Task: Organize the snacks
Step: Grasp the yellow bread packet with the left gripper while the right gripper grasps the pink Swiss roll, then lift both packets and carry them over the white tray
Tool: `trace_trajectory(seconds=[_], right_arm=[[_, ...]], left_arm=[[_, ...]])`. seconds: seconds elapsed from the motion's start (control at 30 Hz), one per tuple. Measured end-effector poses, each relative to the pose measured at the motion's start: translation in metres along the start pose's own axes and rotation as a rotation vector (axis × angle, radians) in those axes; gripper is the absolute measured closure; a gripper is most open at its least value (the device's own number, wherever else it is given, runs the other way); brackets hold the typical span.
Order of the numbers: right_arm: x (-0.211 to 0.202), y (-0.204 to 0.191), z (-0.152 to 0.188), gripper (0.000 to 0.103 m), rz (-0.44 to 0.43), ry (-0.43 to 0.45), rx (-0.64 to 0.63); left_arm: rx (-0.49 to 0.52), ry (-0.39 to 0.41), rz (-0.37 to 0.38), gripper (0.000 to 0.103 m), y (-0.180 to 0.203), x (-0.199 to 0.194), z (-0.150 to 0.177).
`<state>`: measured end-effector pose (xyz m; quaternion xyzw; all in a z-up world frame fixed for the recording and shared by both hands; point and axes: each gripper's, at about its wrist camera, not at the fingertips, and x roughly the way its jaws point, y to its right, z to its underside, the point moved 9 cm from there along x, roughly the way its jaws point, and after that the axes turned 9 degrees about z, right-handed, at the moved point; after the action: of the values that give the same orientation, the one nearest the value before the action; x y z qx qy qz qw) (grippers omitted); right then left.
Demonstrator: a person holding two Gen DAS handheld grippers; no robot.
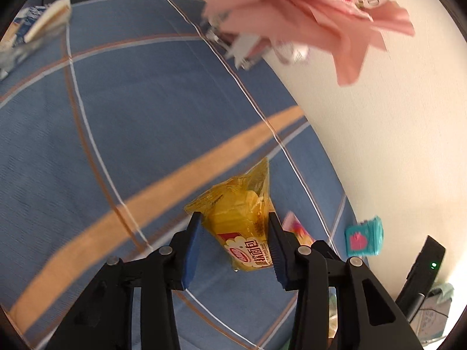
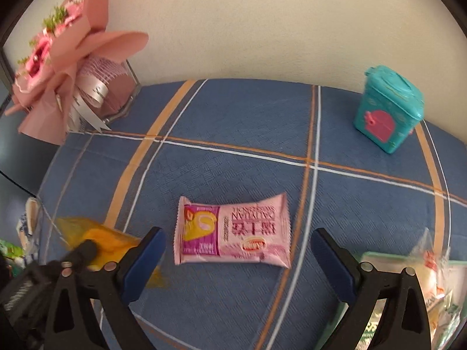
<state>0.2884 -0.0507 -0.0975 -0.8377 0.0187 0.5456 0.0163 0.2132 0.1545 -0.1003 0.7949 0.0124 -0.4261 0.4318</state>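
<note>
My left gripper (image 1: pixel 235 218) is shut on a yellow bread packet (image 1: pixel 243 218), its blue pads pressing both sides and holding it above the blue plaid tablecloth (image 1: pixel 131 131). The same packet (image 2: pixel 99 240) and the left gripper show at the lower left of the right wrist view. My right gripper (image 2: pixel 238 237) is open and empty, its fingers either side of a pink swiss-roll packet (image 2: pixel 233 230) lying flat on the cloth. That pink packet's corner (image 1: pixel 297 229) peeks out behind my left gripper's right finger.
A teal box with a pink door (image 2: pixel 389 108) stands at the back right by the wall. A pink bouquet (image 2: pixel 67 58) sits at the back left. A green tray with several snack packets (image 2: pixel 432 277) lies at the lower right. A blue-white packet (image 1: pixel 38 26) lies far left.
</note>
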Motion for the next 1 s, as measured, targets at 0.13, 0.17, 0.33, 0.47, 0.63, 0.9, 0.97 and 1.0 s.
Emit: trace_trajectory(seconds=[0.13,0.17,0.33,0.47,0.63,0.9,0.97,1.0], right_arm=[[0.017,-0.012,-0.003,0.000,0.005,-0.041,-0.004],[0.022,-0.014,-0.002,0.000,0.014,-0.052,-0.005],[0.041,-0.017,0.002,0.000,0.068,-0.095,-0.015],[0.050,-0.014,0.005,0.009,0.057,-0.117,0.009],[0.042,-0.010,0.006,0.018,0.032,-0.105,0.041],[0.005,-0.002,0.022,0.023,-0.009,-0.093,0.048],[-0.012,0.001,0.027,0.023,-0.023,-0.078,0.056],[-0.020,0.004,0.031,0.023,-0.023,-0.071,0.055]], left_arm=[[-0.002,0.015,-0.009,0.059,-0.006,-0.002,-0.007],[-0.006,0.014,-0.007,0.059,-0.007,-0.002,-0.007],[-0.016,0.008,0.001,0.059,-0.011,0.001,-0.008],[-0.015,0.006,0.000,0.059,-0.011,0.004,-0.007],[-0.011,0.002,-0.001,0.059,-0.008,0.004,-0.005],[0.011,-0.020,0.006,0.059,0.002,-0.010,0.006],[0.019,-0.025,0.014,0.060,0.006,-0.018,0.009],[0.023,-0.026,0.018,0.060,0.008,-0.022,0.011]])
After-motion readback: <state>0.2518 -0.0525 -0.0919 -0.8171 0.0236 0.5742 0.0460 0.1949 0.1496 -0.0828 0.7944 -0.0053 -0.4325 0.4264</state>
